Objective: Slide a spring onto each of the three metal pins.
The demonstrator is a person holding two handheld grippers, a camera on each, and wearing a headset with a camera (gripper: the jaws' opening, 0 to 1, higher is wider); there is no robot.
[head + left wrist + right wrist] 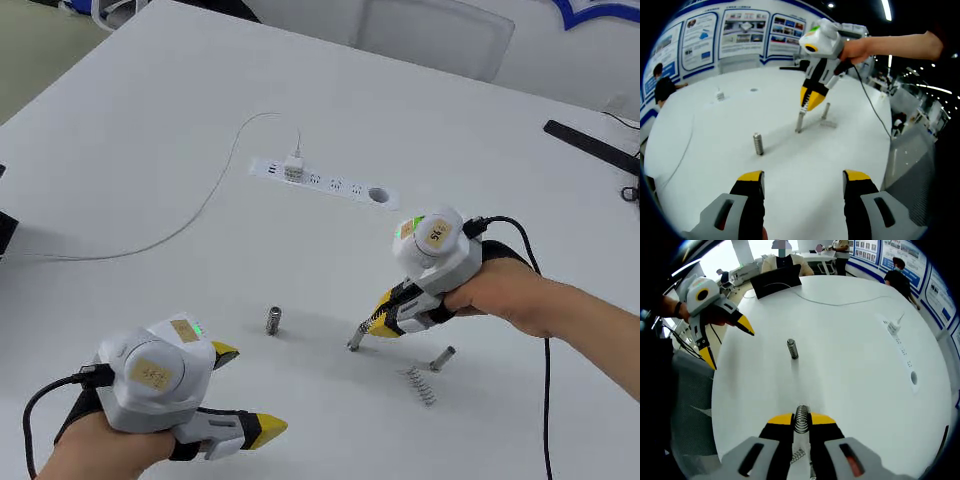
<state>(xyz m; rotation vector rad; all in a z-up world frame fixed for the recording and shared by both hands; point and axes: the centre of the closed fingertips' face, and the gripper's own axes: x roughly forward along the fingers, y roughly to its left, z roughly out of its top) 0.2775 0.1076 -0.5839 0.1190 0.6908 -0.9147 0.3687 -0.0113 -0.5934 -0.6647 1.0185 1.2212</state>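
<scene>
Left gripper (250, 389) nearest, jaws spread, idle. Loose spring (422, 385) lies just beside bare pin (442, 357): not yet done. Right gripper (375, 325) pinches a spring (801, 417) at the second pin (356, 341) (seating unclear). Beyond, first pin (273, 320) stands sprung, so about one of three finished.

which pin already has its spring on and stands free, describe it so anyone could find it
On the white table, come from the white power strip towards the near edge. The sprung pin stands upright by itself, left of the right tool. Unlike it, the second pin is tilted in that tool, and the third pin lies flat beside a loose spring.
</scene>
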